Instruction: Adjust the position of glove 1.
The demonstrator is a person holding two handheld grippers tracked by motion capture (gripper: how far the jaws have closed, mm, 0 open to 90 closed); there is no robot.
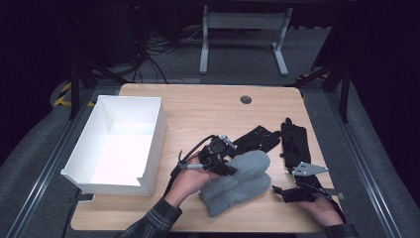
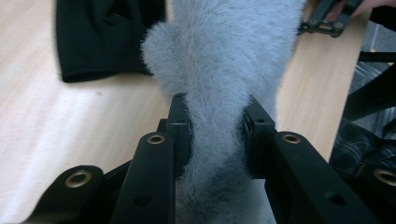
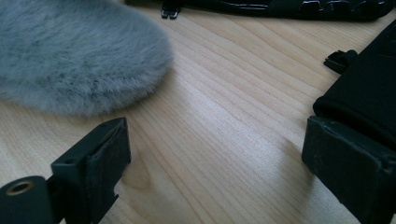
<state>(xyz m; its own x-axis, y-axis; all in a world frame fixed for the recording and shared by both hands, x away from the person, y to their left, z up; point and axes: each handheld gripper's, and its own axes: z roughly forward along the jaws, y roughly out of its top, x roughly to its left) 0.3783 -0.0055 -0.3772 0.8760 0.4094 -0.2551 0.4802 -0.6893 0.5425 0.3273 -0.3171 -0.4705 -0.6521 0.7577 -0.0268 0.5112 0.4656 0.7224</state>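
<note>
Two fluffy grey mittens lie stacked near the table's front. My left gripper (image 1: 229,167) is shut on the upper grey mitten (image 1: 250,163); in the left gripper view its jaws pinch the fur of that grey mitten (image 2: 219,60) from both sides. The lower grey mitten (image 1: 233,192) rests on the wood. My right gripper (image 1: 278,192) stands open low over the table at the right, nothing between its jaws (image 3: 210,158); the grey mitten (image 3: 79,56) lies just ahead of it to the left. Two black gloves (image 1: 257,139) (image 1: 294,141) lie behind the mittens.
A white open box (image 1: 119,144) stands on the left part of the wooden table (image 1: 208,106). A dark round grommet (image 1: 245,99) sits near the far edge. One black glove (image 3: 359,102) touches the right jaw's side. Beyond the table are white desk legs and cables.
</note>
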